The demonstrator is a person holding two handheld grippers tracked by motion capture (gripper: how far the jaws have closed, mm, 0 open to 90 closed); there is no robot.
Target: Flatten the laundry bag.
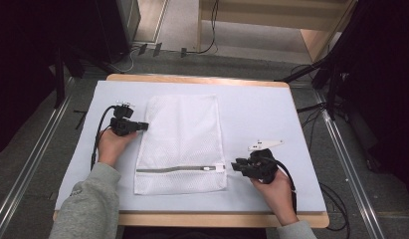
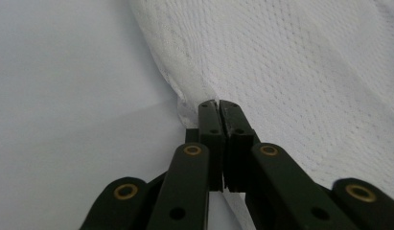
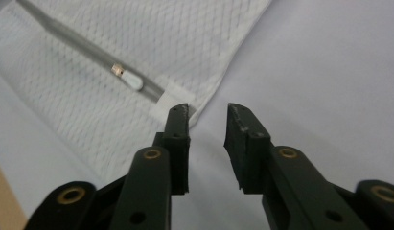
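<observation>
Lying flat mid-table on the pale blue cover (image 1: 271, 119), a white mesh laundry bag (image 1: 182, 134), long side running away from the person, grey zipper (image 1: 177, 170) across its near end, pull (image 3: 130, 79) toward the right. Left gripper (image 1: 142, 126) at the bag's left edge, jaws pinched together on the mesh hem, fabric lifted slightly there in the left gripper view. Right gripper (image 1: 235, 166) just beside the bag's right edge by the zipper end, jaws parted with a narrow gap, holding nothing; one tip touches or nearly touches the bag's edge.
</observation>
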